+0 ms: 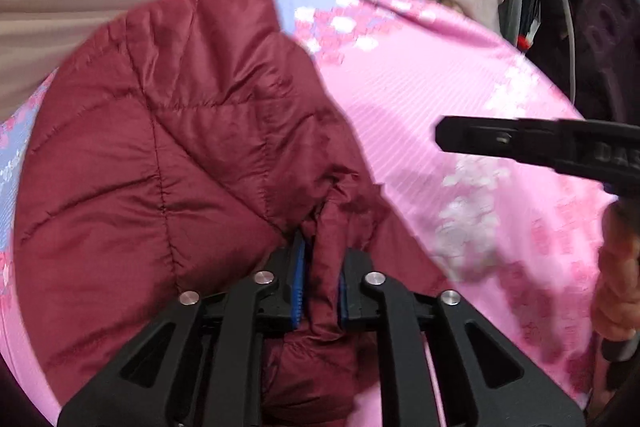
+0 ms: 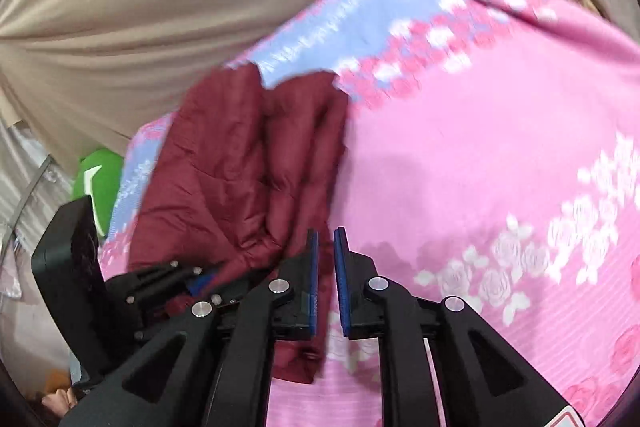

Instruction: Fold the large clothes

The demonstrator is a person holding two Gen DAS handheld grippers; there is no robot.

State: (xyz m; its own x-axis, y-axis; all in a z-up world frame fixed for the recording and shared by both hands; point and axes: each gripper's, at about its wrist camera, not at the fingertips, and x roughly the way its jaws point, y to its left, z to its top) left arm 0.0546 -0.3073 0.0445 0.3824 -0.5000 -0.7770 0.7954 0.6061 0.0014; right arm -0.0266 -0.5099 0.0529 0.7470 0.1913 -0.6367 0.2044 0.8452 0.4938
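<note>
The left gripper [image 1: 320, 283] has its fingers clamped on a bunched edge of the quilted maroon puffer jacket [image 1: 160, 155], which lies ahead of them on the pink floral bedspread [image 1: 440, 99]; the right gripper [image 2: 326, 275], fingers slightly apart and holding nothing, hovers just right of the jacket. Folding looks only partly done; the jacket is still rumpled, not a neat stack.

Raised letters on right hand-held gripper [image 1: 540, 143]: "DAS" legible, cut off by the picture's edge
Red-bordered sticker [image 2: 570, 419] on right hand-held gripper body: only a corner shows, unreadable
Elsewhere: no readable text
</note>
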